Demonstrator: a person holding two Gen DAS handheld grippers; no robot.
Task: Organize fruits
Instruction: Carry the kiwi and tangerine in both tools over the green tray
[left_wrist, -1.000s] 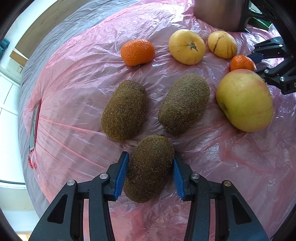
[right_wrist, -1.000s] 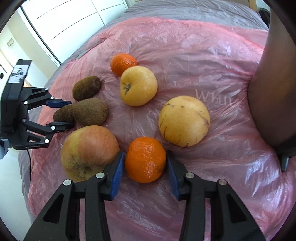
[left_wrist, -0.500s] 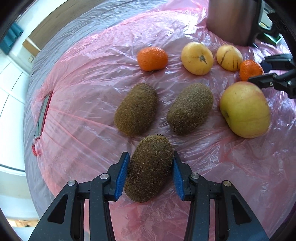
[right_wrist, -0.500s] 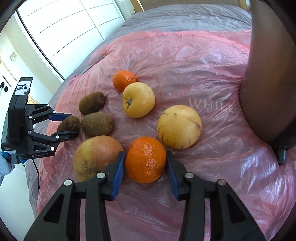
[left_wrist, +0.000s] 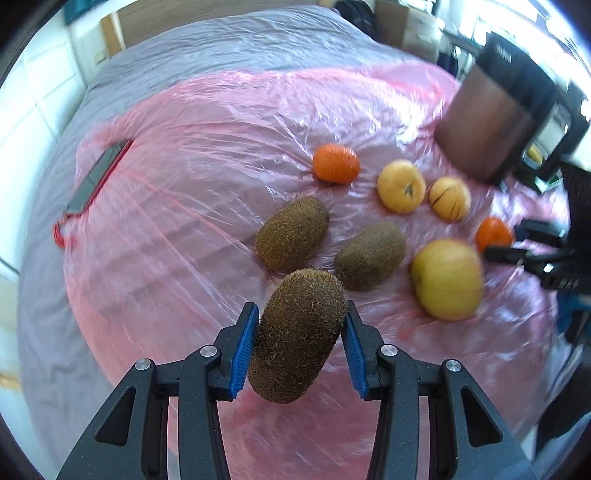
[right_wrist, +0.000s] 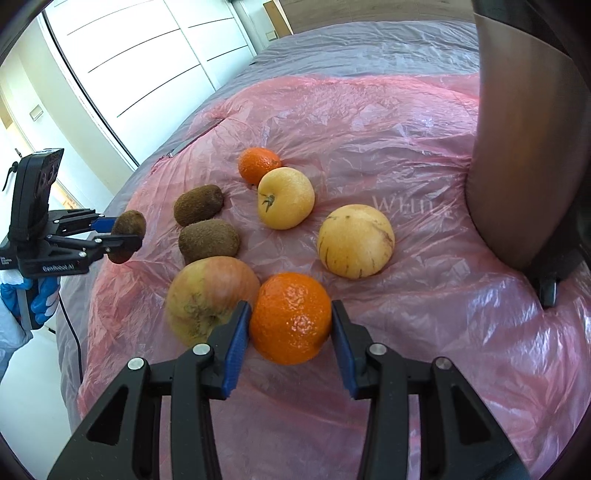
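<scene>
Here the left claw grips a kiwi while the right claw clamps a mandarin.

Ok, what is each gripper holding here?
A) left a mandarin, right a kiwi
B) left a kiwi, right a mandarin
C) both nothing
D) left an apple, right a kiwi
B: the left gripper clamps a fuzzy brown kiwi between its blue pads, and the right gripper clamps an orange mandarin.

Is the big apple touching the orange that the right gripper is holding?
Cannot tell. In the right wrist view the apple and orange overlap without a clear gap; the left wrist view is blurred.
</scene>
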